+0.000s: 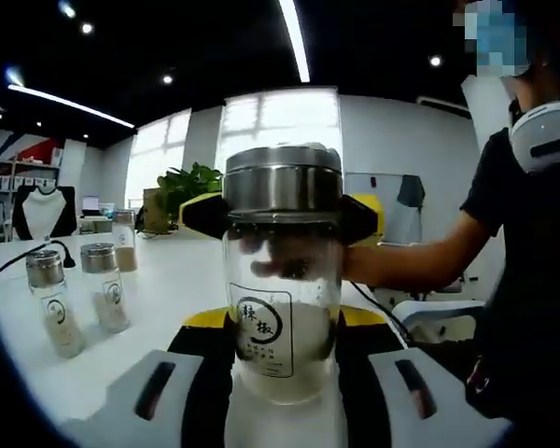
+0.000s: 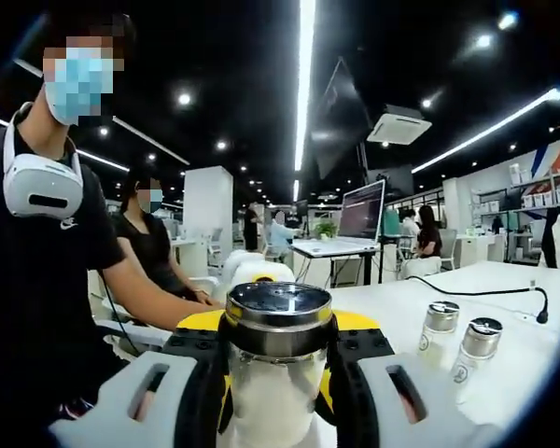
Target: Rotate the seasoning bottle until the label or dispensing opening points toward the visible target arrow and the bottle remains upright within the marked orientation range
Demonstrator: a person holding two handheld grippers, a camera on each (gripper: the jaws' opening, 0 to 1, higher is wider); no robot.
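While both my claws close on it from opposite sides, the seasoning bottle (image 1: 282, 280) stands upright between them, just above the white counter (image 1: 168, 280).

Because it is clear glass under a steel cap (image 1: 283, 177) and about a third full of pale powder, I judge it stiff, smooth, slippery and breakable, light enough but top-heavy, so the glass body below the cap is where to hold. My left claw (image 1: 285, 373) sits narrowed around the lower body, its black pads against the glass; my right claw (image 2: 278, 373) is pinched on the body just under the cap (image 2: 279, 317). Its long axis runs vertical, cap up. In the left gripper view the label (image 1: 264, 329) faces my left claw's camera, slightly to its left; I see no target arrow. Two more shakers (image 1: 79, 294) stand well apart on the counter.
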